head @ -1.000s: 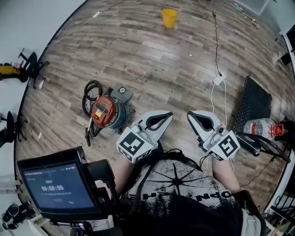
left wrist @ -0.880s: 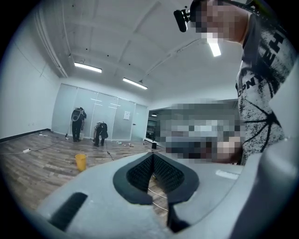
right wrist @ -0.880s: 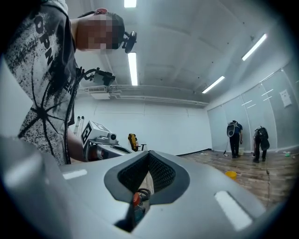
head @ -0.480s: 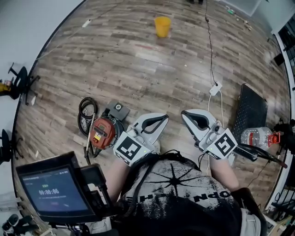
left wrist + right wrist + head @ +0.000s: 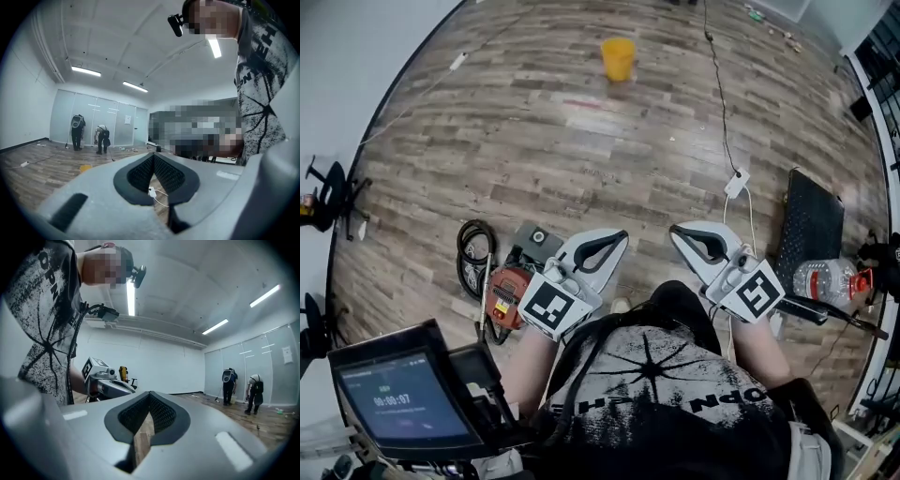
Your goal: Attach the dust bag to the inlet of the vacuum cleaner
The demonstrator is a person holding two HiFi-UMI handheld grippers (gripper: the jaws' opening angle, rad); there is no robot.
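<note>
A wood-plank floor (image 5: 581, 141) fills the head view, with a yellow bucket (image 5: 617, 56) standing far off at the top. The vacuum (image 5: 508, 289), red-topped, sits on the floor at lower left. A coiled black hose (image 5: 472, 262) lies at its left side and a grey square piece (image 5: 536, 241) with a round hole touches its upper edge. The left gripper (image 5: 617, 238) hangs just right of the vacuum and above it, not touching. The right gripper (image 5: 677, 234) is beside the left, near a bottle (image 5: 823, 277). Each gripper's jaws are pressed together with nothing between them. A screen (image 5: 394, 398) shows at bottom left.
</note>
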